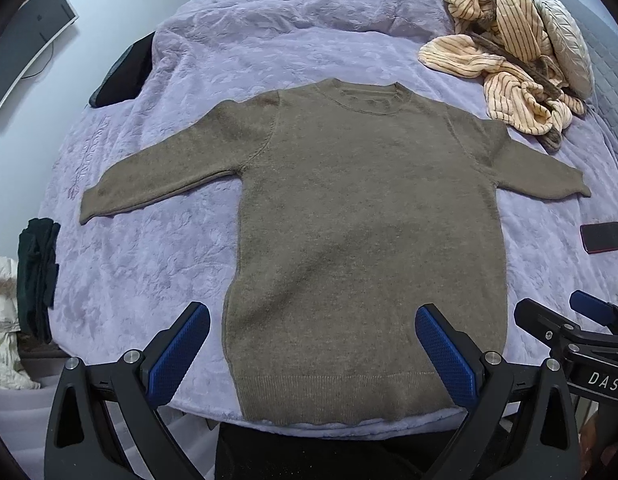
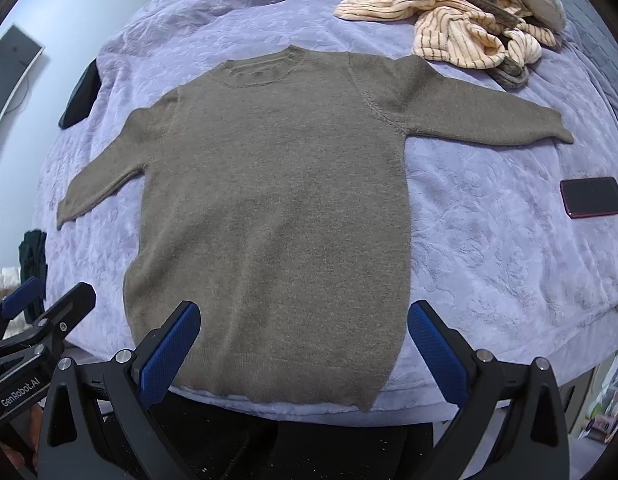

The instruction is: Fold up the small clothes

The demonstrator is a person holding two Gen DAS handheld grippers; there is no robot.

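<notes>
Both tools (image 1: 313, 344) (image 2: 305, 340) spread wide above sweater (image 1: 361, 216) hem.

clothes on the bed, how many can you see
2. A brown sweater lies flat mid-bed with sleeves spread; a striped garment is bunched at the far right by a pillow. More may be hidden in that heap.

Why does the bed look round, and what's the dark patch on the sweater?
Left wrist view: fisheye lens bulges the bed; the patch on the sweater looks like a soft shadow. Right wrist view: same bulging, black corners, sweater evenly lit.
</notes>
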